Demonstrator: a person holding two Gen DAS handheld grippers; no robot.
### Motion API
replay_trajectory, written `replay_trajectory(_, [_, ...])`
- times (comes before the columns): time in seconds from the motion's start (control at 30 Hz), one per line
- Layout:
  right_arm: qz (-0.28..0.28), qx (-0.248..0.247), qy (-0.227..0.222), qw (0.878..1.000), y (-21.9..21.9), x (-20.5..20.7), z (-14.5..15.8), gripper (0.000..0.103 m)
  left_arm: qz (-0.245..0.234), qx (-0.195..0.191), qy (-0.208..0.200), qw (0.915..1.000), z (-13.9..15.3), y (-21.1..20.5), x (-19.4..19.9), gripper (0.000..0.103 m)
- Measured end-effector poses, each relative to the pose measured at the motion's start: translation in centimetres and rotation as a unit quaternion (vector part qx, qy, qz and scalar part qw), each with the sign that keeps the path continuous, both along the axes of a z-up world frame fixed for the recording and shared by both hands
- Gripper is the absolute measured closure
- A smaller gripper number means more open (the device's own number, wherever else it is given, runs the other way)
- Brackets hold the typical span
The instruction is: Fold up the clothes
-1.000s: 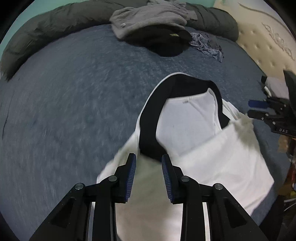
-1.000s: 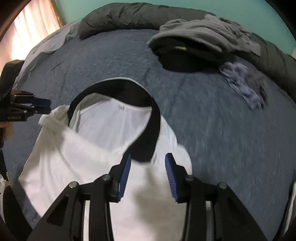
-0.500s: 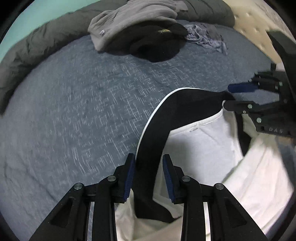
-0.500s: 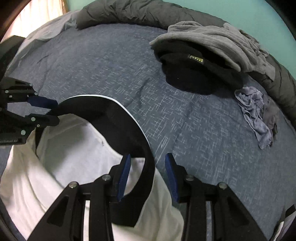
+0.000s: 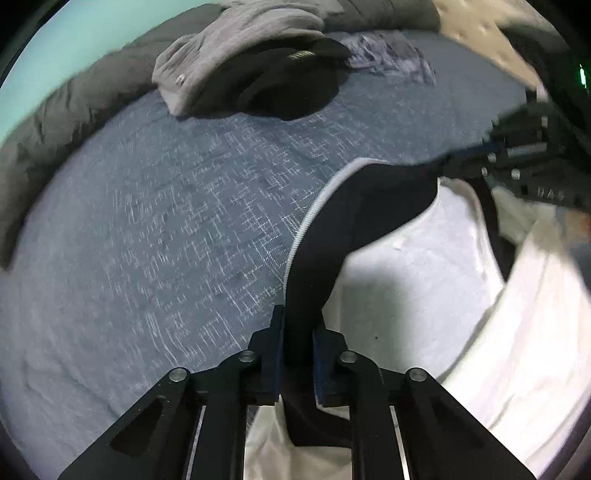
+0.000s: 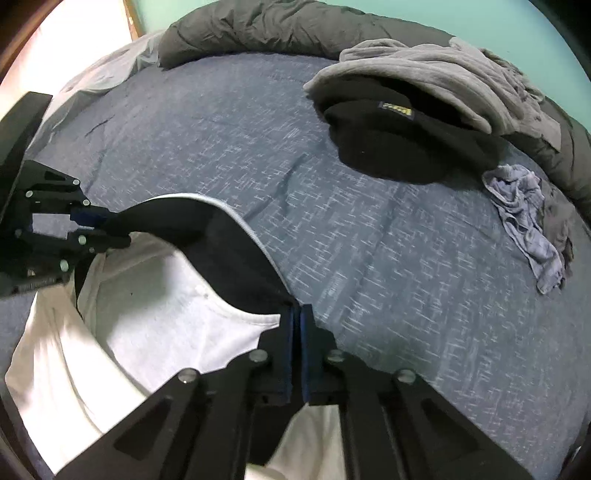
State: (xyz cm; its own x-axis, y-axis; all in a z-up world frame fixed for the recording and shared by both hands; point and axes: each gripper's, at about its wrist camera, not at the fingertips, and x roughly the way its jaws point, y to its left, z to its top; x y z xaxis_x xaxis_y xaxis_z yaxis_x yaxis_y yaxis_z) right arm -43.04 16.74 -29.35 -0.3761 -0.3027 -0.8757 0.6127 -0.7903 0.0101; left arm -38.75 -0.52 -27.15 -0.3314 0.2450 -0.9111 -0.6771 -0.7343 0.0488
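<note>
Currently the white T-shirt with a broad black collar band [image 5: 417, 280] is held above the blue-grey woven bedspread [image 5: 166, 229], its collar band stretched between both tools and its white body hanging below. The left gripper [image 5: 298, 328] is clamped on the black band, with the fabric pinched between its blue pads. The right gripper [image 6: 296, 317] is likewise closed tight on the opposite end of the band. Well apart, at the far side of the bed, lie a crumpled grey sweatshirt [image 6: 417, 70], a black garment with a yellow label [image 6: 399, 147] partly beneath it, and a small bluish crumpled cloth [image 6: 524, 218]. A dark grey quilted duvet [image 6: 266, 29] borders the far edge.
</note>
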Motion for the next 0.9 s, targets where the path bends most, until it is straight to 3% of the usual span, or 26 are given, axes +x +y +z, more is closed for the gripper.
replay_trajectory(0.3, [-0.018, -0.036, -0.009, 0.999, 1.6, 0.4, 0.8, 0.101, 0.070, 0.087, -0.060, 0.9920, 0.6, -3.3, -1.3, 0.093])
replay_trajectory(0.53, [-0.066, -0.061, -0.035, 0.995, 1.2, -0.6, 0.2, 0.099, 0.121, 0.119, -0.094, 0.9809, 0.6, -3.4, -2.4, 0.087])
replay_trajectory(0.63, [-0.077, -0.057, -0.030, 0.995, 0.8, -0.5, 0.1, 0.097, 0.125, 0.110, -0.076, 0.9830, 1.0, -3.4, -2.3, 0.075])
replay_trajectory(0.7, [-0.080, -0.054, -0.025, 0.995, 0.6, -0.5, 0.1, 0.088, 0.122, 0.100, -0.066, 0.9853, 1.1, -3.2, -2.2, 0.058])
replay_trajectory(0.73, [-0.082, -0.053, -0.023, 0.995, 0.6, -0.5, 0.1, 0.074, 0.118, 0.093, -0.061, 0.9868, 1.2, -3.0, -2.2, 0.049])
replay_trajectory(0.77, [-0.084, -0.052, -0.021, 0.995, 0.5, -0.5, 0.0, 0.065, 0.113, 0.086, -0.057, 0.9882, 1.2, -2.8, -2.1, 0.048])
replay_trajectory(0.9, [-0.084, -0.047, -0.021, 0.995, 0.4, -0.5, -0.2, 0.065, 0.097, 0.058, -0.038, 0.9929, 1.4, -2.0, -1.8, 0.049])
